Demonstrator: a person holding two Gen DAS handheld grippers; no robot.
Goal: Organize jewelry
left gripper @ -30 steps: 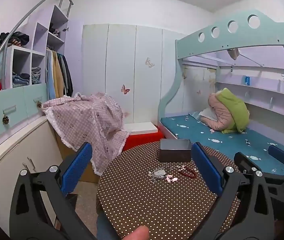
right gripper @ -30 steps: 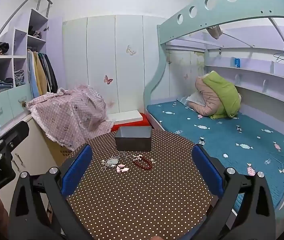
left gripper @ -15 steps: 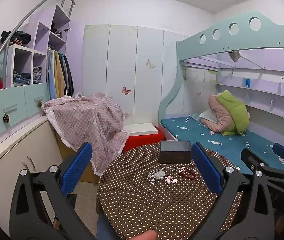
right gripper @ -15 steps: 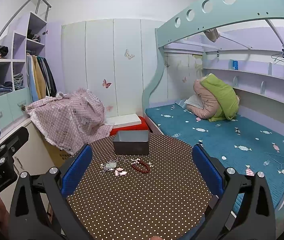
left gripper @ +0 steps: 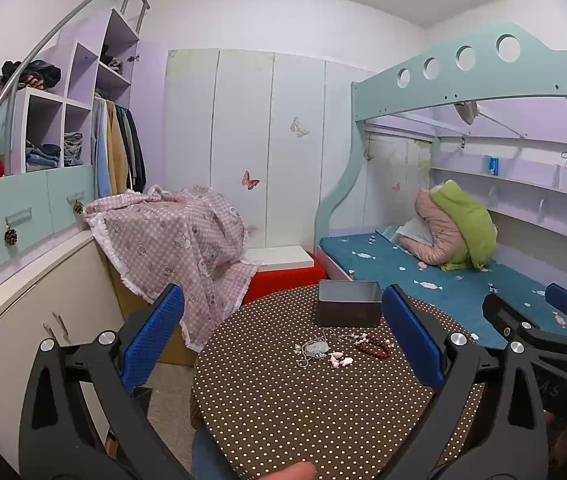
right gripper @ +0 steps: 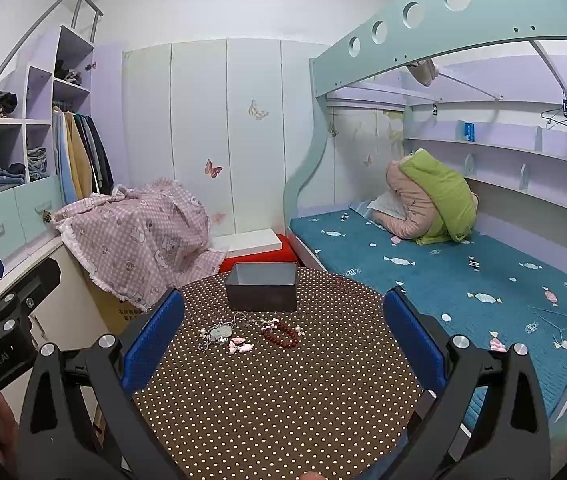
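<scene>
The left hand-held gripper (left gripper: 283,336) is hovering wide open and empty over the near tabletop (right gripper: 283,408); the right hand-held gripper (right gripper: 283,336) is gaping empty too; the jewelry is lying loose mid-tabletop, just in front of the grey box (right gripper: 261,286). Left to right: the silver chain with pendant (right gripper: 219,333) is likely tangling or slipping if pinched poorly; the pink pieces (right gripper: 240,345) are risking scattering, being small; the red bead bracelet (right gripper: 280,334) is touching neighbouring strands, so lifting it may be dragging them; nothing is blocking the box.
</scene>
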